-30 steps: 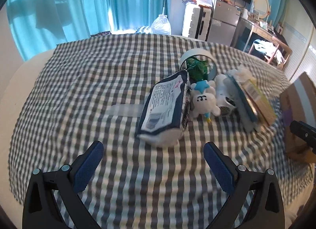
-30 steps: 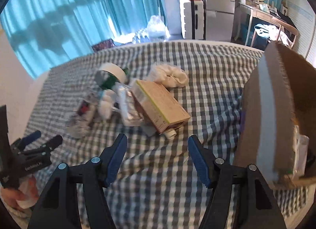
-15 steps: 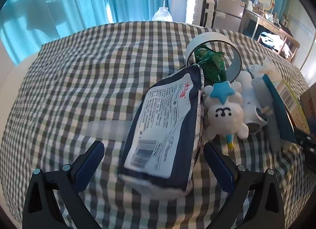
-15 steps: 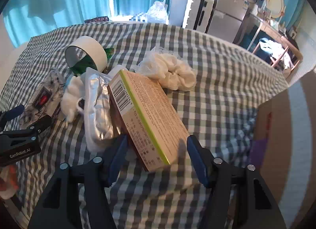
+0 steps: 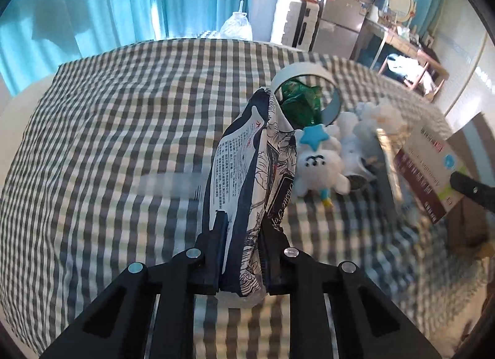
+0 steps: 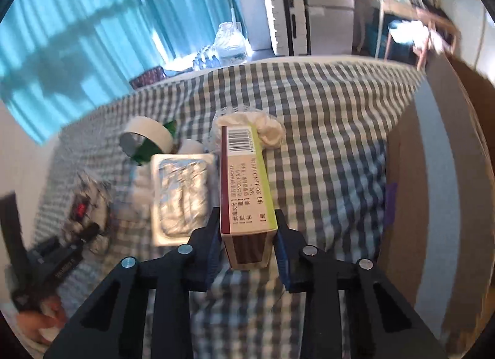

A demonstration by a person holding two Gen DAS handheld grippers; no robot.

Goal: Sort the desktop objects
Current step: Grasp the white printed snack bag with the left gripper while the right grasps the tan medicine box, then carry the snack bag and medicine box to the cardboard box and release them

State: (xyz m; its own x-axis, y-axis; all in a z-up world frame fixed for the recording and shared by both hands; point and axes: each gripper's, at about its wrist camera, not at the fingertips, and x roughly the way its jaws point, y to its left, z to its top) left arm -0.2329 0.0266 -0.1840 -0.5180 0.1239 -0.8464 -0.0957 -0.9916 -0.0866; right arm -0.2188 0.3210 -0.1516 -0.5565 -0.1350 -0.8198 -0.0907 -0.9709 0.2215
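My left gripper (image 5: 243, 235) is closing, and its pads squeeze the near end of a soft dark-blue and white tissue pack (image 5: 244, 157) that stands on edge over the checked cloth. In the right wrist view my right gripper (image 6: 247, 235) is closing too, its blue pads against both sides of a maroon and green cardboard box (image 6: 244, 185) turned on its narrow edge. That box (image 5: 423, 170) also shows at the right of the left wrist view. The left gripper with the pack (image 6: 89, 204) shows blurred at the lower left of the right wrist view.
Beside the pack lie a white plush toy (image 5: 318, 167), a white tape roll (image 5: 306, 72) and a green packet (image 5: 300, 102). A foil blister tray (image 6: 181, 195) and a white crumpled bag (image 6: 269, 130) lie by the box. A large open carton (image 6: 448, 173) stands on the right.
Both grippers moved in and closed: the left jaws went from wide open to pinching the tissue pack, the right from around the box to gripping it. The box now stands on edge.
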